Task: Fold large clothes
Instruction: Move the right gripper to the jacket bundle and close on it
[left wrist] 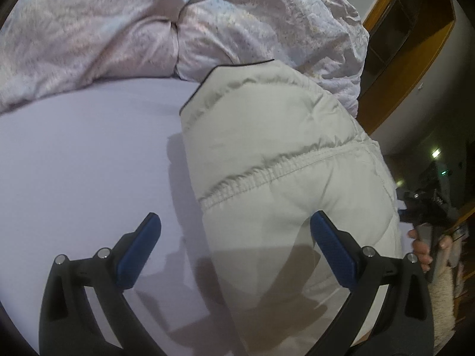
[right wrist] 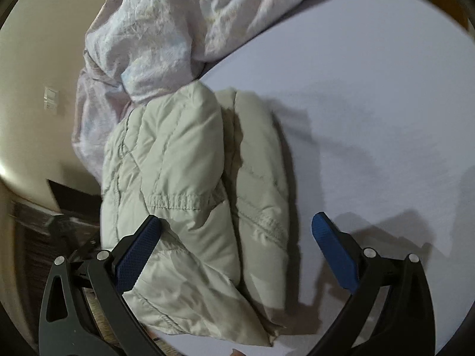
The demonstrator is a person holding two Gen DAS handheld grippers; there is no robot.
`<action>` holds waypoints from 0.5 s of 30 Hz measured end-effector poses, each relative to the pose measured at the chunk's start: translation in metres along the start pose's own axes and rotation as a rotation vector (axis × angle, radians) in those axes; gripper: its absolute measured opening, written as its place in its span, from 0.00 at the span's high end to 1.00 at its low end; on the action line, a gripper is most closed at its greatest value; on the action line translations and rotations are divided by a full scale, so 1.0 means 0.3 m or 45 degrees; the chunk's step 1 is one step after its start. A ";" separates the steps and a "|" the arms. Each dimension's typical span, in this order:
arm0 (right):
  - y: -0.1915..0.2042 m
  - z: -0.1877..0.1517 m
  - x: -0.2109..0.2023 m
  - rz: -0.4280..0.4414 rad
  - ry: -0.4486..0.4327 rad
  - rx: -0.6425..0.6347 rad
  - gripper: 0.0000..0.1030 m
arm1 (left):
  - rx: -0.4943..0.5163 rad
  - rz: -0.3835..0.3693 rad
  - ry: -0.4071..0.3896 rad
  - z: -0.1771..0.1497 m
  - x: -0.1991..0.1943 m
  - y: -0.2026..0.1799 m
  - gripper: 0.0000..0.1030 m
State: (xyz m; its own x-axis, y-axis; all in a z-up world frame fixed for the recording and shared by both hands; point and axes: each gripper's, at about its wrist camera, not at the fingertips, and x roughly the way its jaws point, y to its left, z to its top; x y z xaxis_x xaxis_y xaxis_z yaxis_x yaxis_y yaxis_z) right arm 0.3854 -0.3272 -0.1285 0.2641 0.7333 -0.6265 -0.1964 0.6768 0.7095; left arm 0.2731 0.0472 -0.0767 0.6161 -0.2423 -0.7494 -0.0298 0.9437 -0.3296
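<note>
- Your left gripper stands wide over the bed, its blue pads spread apart and pressing on nothing; the near end of the pale quilted jacket lies between and below them.
- Your right gripper is likewise at full spread and holds nothing, its left pad just beside the jacket's puffy edge, its right pad over bare sheet.
- The jacket lies folded into a long bundle on the lilac bedsheet, an elastic-gathered seam running across it and a dark-piped edge at its far end.
- That far end touches the crumpled floral duvet, which is heaped along the sheet beyond the jacket.
- In the right wrist view the jacket shows as two padded layers side by side, with open bedsheet to their right.
- Beside the jacket, at the left wrist view's right edge, your right hand grips the handle of the other tool.
</note>
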 end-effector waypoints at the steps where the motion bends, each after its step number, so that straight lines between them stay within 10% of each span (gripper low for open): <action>1: -0.002 0.002 0.010 0.017 0.013 0.006 0.01 | -0.012 -0.016 0.006 0.003 0.004 0.006 0.02; 15: 0.054 0.025 0.145 0.155 0.201 -0.060 0.01 | -0.193 -0.267 0.102 0.000 0.079 0.076 0.02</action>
State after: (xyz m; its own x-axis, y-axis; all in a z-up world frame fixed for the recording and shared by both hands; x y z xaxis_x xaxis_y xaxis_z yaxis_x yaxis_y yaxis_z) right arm 0.4007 -0.2849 -0.1417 0.0853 0.8083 -0.5826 -0.2626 0.5823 0.7694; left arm 0.2870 0.0631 -0.1019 0.5575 -0.4515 -0.6967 -0.0292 0.8280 -0.5600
